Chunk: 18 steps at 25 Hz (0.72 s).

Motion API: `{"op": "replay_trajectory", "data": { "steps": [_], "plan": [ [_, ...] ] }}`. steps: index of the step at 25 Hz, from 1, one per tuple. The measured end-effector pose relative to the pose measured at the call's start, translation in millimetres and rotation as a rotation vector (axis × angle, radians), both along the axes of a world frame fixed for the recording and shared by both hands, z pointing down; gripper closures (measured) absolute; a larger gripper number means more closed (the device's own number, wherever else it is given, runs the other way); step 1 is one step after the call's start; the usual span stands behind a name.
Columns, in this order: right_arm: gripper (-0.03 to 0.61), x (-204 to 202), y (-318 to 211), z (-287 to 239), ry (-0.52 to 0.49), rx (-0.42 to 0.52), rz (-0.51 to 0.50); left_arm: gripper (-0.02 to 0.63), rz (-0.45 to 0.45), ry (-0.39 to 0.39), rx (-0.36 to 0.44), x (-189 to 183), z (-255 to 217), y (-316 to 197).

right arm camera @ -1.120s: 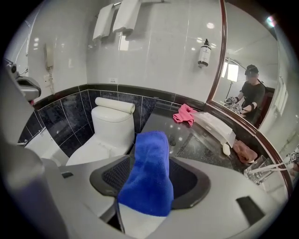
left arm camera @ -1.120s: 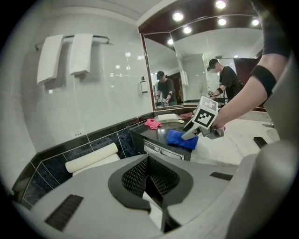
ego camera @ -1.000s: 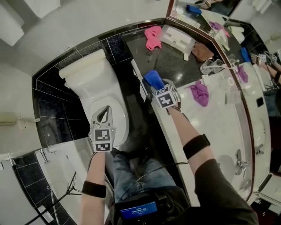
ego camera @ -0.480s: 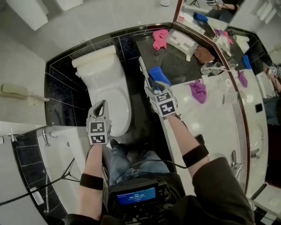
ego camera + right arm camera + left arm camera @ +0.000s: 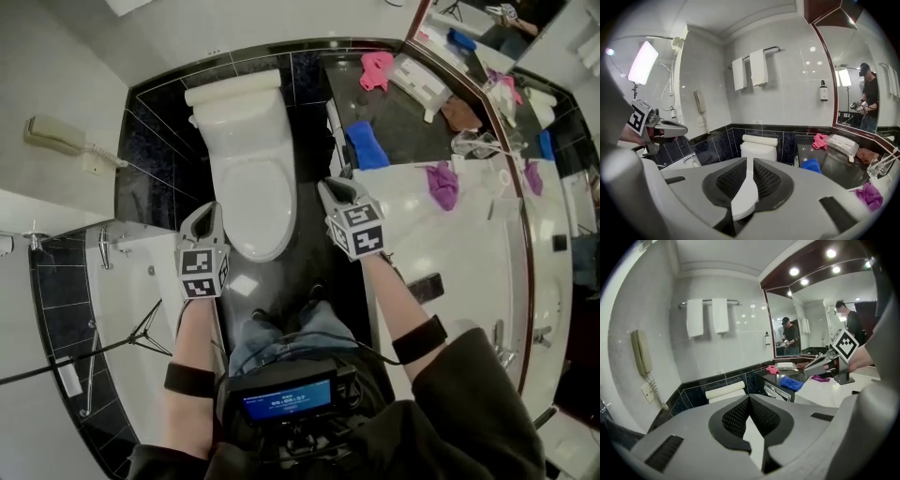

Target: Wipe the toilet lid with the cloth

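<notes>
Both grippers are empty. The left gripper [image 5: 210, 212] has its fingers pressed together, and the right gripper [image 5: 330, 187] has just been closing to a narrow slit with nothing in it. The toilet lid [image 5: 251, 202] lies shut between them, its length running away from me. Farther on, the blue cloth [image 5: 366, 145] sits on the dark desk [image 5: 409, 127], ahead and slightly right of my right fingers, so I judge it is the right hand's to fetch.
</notes>
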State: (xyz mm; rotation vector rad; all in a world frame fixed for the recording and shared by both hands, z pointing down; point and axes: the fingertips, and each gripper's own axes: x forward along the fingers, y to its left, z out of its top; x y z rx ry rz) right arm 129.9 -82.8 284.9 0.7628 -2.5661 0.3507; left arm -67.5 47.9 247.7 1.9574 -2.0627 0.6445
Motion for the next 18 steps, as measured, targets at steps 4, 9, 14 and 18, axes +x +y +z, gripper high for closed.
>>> {"op": "replay_trajectory", "data": {
  "steps": [4,9,14,18],
  "plan": [
    [0.528,-19,29,-3,0.001,-0.001,-0.016,0.612,-0.007,0.029,0.028,-25,-5,21],
    [0.54,-33,69,4,-0.003,-0.045,0.009,0.612,0.016,0.077,0.038,-45,-3,52],
    [0.548,-44,102,2,-0.012,-0.069,0.037,0.612,0.033,0.105,0.054,-60,-1,79],
    [0.558,-48,124,0,-0.017,-0.079,0.051,0.612,0.031,0.129,0.067,-71,-2,97]
  ]
}}
